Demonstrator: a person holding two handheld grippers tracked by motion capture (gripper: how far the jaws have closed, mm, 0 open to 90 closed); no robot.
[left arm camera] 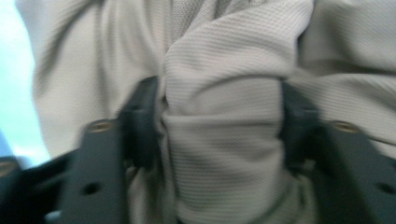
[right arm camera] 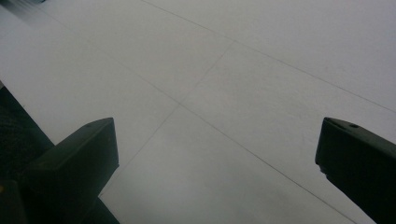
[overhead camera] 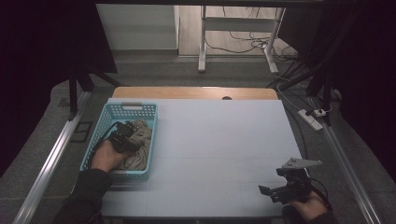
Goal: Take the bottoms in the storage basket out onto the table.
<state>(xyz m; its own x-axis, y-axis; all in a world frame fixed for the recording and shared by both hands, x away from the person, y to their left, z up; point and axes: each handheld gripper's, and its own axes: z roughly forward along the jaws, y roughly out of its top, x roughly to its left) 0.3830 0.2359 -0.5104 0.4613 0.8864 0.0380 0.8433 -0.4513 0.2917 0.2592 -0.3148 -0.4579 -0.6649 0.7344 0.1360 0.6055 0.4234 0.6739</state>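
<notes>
At the left edge of the bench (overhead camera: 219, 140) sits a blue basket (overhead camera: 106, 122), its slotted walls keeping a crumpled beige cloth (overhead camera: 142, 140) bundled in one place instead of sprawled over the surface. The left claw (overhead camera: 127, 135) is sunk into that basket from the near side, the hand (overhead camera: 106, 156) behind it resting over the near rim, so the reach comes in low and along the heap. In the left gripper view the cloth (left arm camera: 224, 140) bulges up between the two jaws: a thick fold is gathered there and both pads press its sides, so the claw is pinching the cloth. The grip takes a ridge near the middle of the pile, not a hem, which I judge suits lifting the whole bundle out, though loose parts may trail and catch on the basket wall.

The middle of the bench lies bare, likely the place meant for the cloth.

At the near right corner the right claw (overhead camera: 265, 192) hovers just above the bench, pointing left toward the basket. In the right gripper view its jaws stand wide apart with nothing between them; the right claw (right arm camera: 217, 168) seems parked, ready to take a second hold.
</notes>
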